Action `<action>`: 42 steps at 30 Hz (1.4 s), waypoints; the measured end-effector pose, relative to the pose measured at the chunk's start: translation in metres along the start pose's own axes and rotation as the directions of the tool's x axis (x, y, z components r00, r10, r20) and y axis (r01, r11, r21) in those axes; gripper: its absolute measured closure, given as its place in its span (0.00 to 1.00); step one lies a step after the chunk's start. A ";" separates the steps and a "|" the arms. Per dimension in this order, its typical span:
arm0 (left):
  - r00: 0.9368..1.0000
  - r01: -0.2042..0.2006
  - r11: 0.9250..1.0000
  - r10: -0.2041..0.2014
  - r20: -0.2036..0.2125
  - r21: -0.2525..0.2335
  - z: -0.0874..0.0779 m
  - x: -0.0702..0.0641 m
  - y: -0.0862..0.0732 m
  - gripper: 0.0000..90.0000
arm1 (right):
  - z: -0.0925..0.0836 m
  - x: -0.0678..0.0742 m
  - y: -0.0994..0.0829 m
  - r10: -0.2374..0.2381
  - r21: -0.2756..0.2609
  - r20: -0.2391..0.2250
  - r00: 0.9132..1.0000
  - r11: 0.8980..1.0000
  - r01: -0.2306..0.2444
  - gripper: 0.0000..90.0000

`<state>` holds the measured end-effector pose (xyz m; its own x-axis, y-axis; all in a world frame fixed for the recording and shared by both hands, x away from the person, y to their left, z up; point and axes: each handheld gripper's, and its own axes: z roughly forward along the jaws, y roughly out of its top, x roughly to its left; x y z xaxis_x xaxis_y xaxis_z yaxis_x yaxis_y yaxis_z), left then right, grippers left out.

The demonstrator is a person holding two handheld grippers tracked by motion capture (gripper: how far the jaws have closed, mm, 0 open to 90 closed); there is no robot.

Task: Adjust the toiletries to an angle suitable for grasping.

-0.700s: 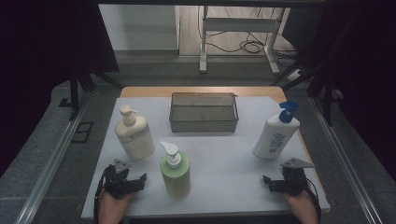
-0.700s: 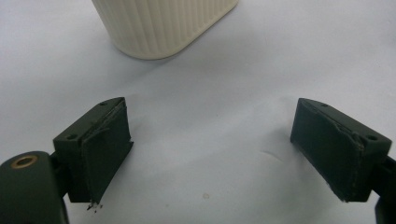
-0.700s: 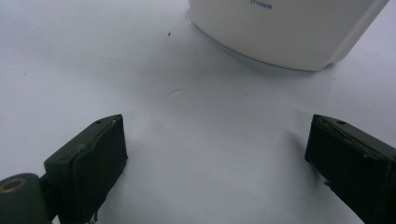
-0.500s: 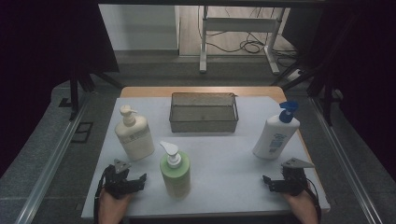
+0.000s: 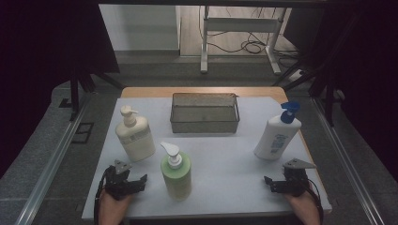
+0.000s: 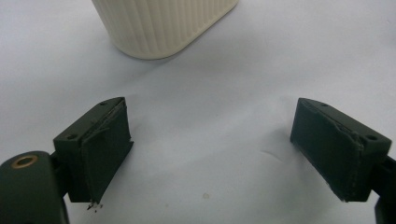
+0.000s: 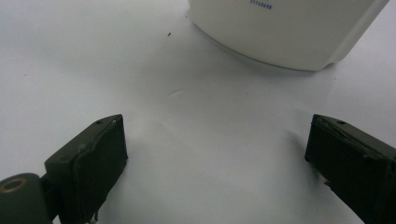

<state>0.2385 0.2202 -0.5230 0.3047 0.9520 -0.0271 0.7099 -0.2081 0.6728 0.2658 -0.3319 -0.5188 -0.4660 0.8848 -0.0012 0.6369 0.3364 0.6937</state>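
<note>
Three pump bottles stand on the white table top [image 5: 225,159]: a cream one [image 5: 135,136] at the left, a green one [image 5: 176,172] near the front middle, and a white one with a blue pump [image 5: 278,133] at the right. A grey wire basket [image 5: 204,113] sits at the back middle. My left gripper [image 5: 136,180] rests open at the front left, with the cream bottle's base [image 6: 163,25] just ahead of its jaws. My right gripper [image 5: 272,183] rests open at the front right, the white bottle's base [image 7: 285,28] ahead of it. Nothing lies between either pair of jaws.
The table's wooden edge [image 5: 202,92] shows behind the white top. Metal rails [image 5: 56,159] run along both sides. A metal stand [image 5: 239,28] and cables lie on the floor beyond the table.
</note>
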 end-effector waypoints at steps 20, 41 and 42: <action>1.000 0.000 1.000 0.000 0.000 -0.001 0.000 0.000 0.000 0.13 | -0.002 -0.003 0.000 0.013 -0.015 -0.024 1.000 1.000 -0.014 0.09; 1.000 0.000 1.000 0.000 -0.001 -0.004 0.000 0.000 -0.001 0.13 | -0.010 -0.006 0.004 -0.001 -0.047 -0.027 1.000 0.999 0.000 0.10; 1.000 -0.001 1.000 0.001 -0.001 -0.004 0.000 0.000 -0.001 0.13 | -0.011 -0.007 0.004 0.000 -0.051 -0.028 1.000 0.999 -0.001 0.10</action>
<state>0.2379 0.2203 -0.5233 0.3045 0.9521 -0.0260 0.7072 -0.2077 0.6759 0.2652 -0.3400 -0.5081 -0.4828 0.8755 0.0186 0.6054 0.3183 0.7295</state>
